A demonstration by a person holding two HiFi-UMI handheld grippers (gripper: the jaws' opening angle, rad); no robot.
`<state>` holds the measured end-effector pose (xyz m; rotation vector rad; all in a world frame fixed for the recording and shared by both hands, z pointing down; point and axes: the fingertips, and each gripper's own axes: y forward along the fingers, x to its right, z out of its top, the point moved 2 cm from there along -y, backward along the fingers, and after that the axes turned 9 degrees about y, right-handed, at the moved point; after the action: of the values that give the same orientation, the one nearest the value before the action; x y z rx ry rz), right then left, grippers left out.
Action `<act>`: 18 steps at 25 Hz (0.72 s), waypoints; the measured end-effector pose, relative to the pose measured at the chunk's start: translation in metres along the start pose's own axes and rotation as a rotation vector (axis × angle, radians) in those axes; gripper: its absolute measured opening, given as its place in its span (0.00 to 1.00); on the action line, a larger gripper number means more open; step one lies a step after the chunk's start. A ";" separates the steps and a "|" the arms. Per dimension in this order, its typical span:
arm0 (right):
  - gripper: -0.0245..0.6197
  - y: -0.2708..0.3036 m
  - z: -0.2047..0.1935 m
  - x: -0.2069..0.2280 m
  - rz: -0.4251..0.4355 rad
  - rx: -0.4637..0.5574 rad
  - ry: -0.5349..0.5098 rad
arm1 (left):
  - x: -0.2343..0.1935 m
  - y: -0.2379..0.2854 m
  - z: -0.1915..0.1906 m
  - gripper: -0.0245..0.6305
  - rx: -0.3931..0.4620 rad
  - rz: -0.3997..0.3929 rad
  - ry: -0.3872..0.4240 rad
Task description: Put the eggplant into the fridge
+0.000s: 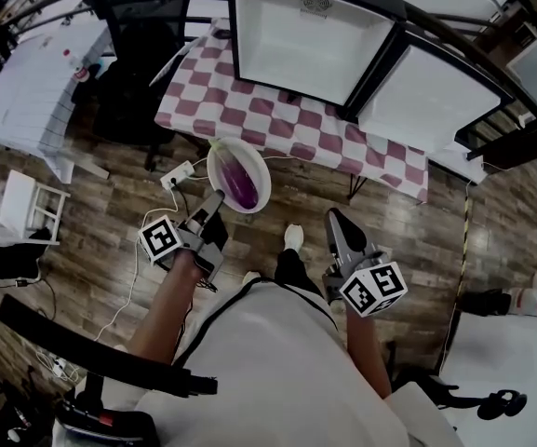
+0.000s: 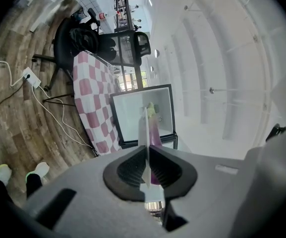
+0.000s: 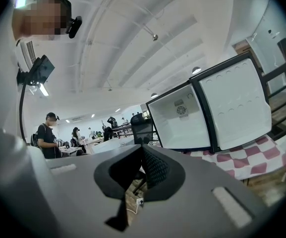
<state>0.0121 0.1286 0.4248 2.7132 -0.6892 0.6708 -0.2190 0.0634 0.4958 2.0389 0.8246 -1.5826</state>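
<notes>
A purple eggplant lies in a white plate held out over the wooden floor. My left gripper is shut on the plate's near rim. In the left gripper view the plate shows edge-on between the jaws of the left gripper, with the eggplant just to its right. The small fridge stands open on a checkered table, its door swung to the right. My right gripper is shut with nothing in it, pointing toward the fridge.
A black office chair stands left of the checkered table. A power strip with cables lies on the floor under the plate. A white stool and a white table are at the far left. People stand in the background.
</notes>
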 end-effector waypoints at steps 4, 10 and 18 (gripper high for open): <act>0.05 0.018 0.016 0.023 0.006 -0.006 0.000 | -0.001 0.031 0.006 0.08 -0.002 0.000 -0.002; 0.05 0.043 0.041 0.057 0.019 -0.025 -0.003 | -0.004 0.080 0.014 0.08 0.005 0.007 0.000; 0.05 0.071 0.074 0.101 0.061 -0.049 -0.003 | 0.004 0.135 0.019 0.08 0.035 0.001 0.006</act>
<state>0.0822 0.0037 0.4209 2.6590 -0.7821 0.6548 -0.1395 -0.0471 0.4833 2.0685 0.8031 -1.6018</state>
